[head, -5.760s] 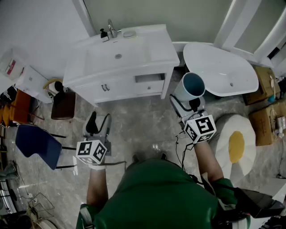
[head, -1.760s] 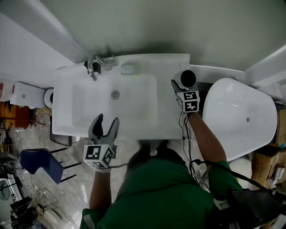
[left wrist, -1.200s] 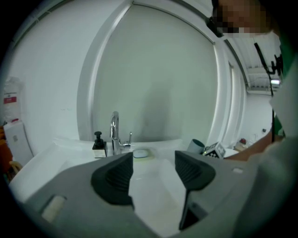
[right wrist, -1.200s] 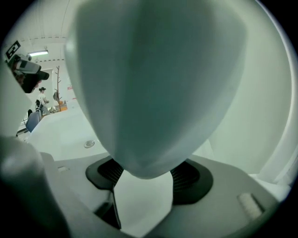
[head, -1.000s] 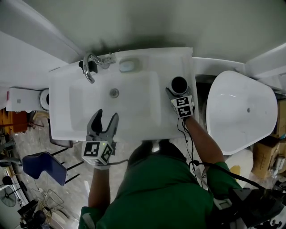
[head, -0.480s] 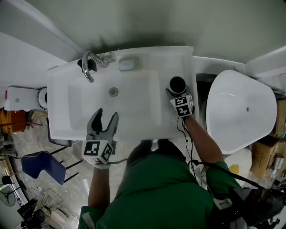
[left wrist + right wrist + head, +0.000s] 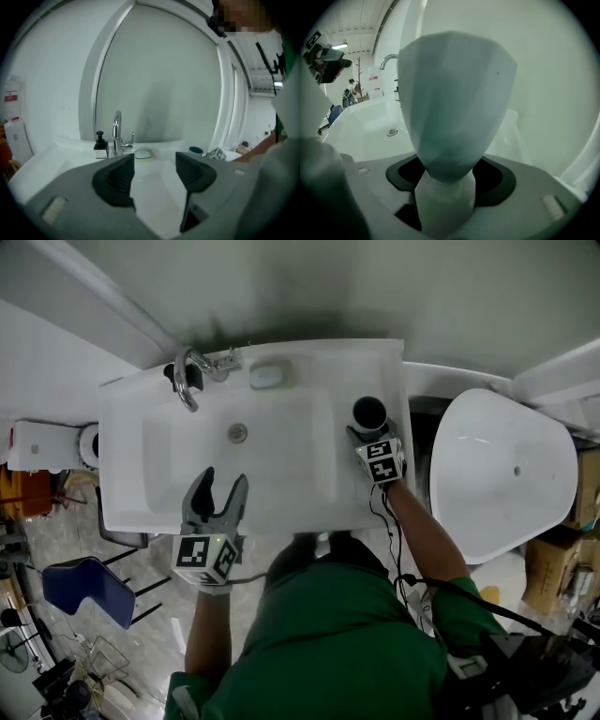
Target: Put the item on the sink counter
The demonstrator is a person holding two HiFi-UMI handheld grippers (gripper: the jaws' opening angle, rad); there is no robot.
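Two grippers: right gripper (image 7: 369, 427) is clamping the cup (image 7: 369, 412) upright, centre right, so it seats flat on the sink counter (image 7: 379, 362); left gripper (image 7: 218, 489) is hovering empty, jaws apart.

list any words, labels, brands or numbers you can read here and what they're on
No text here can be read.
Red label on the white box: too blurred to read.
Marker cubes: black-and-white square patterns, no words or numbers.
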